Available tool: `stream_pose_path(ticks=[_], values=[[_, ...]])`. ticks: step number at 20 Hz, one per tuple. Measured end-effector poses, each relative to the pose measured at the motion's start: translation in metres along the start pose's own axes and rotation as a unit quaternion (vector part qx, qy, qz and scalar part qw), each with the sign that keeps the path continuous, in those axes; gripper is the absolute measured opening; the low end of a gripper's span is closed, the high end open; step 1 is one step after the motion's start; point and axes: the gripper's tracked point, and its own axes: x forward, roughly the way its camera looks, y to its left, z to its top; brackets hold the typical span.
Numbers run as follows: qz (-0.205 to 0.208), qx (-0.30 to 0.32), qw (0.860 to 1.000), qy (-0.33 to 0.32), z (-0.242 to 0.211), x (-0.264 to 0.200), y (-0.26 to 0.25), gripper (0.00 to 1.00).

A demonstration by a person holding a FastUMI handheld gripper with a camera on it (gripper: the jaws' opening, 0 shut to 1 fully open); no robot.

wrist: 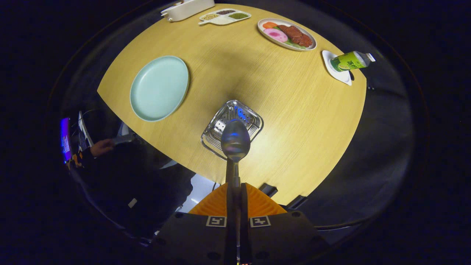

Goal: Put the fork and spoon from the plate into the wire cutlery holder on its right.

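Above the wire cutlery holder (232, 128) you've got the spoon (235, 141), jaws pinching its handle, bowl end leading so it should drop straight in. Mint plate (159, 88), to the holder's left on the worktop (294, 110), looks bare; can't see a fork.

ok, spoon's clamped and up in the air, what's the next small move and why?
Probably lower it straight down. The gripper is shut on the spoon handle, bowl pointing ahead, right over the open mouth of the wire cutlery holder. The plate beside it is already empty, so the drop looks lined up.
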Motion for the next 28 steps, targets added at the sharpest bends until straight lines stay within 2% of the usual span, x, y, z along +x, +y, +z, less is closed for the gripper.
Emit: stream_pose_path(ticks=[9, 17, 19, 20, 23, 27, 28], values=[[0.006, -0.010, 0.997, 0.077, 0.023, 0.022, -0.008, 0.08], [0.006, -0.020, 0.995, 0.093, 0.030, 0.028, -0.007, 0.14], [0.006, -0.026, 0.996, 0.086, 0.032, 0.030, -0.005, 0.18], [0.004, -0.030, 0.996, 0.081, 0.033, 0.030, -0.006, 0.28], [0.004, -0.027, 0.998, 0.061, 0.034, 0.027, -0.006, 0.46], [0.012, -0.018, 1.000, 0.016, 0.035, 0.021, -0.005, 0.48], [0.015, -0.014, 1.000, 0.004, 0.034, 0.019, -0.004, 0.55]])
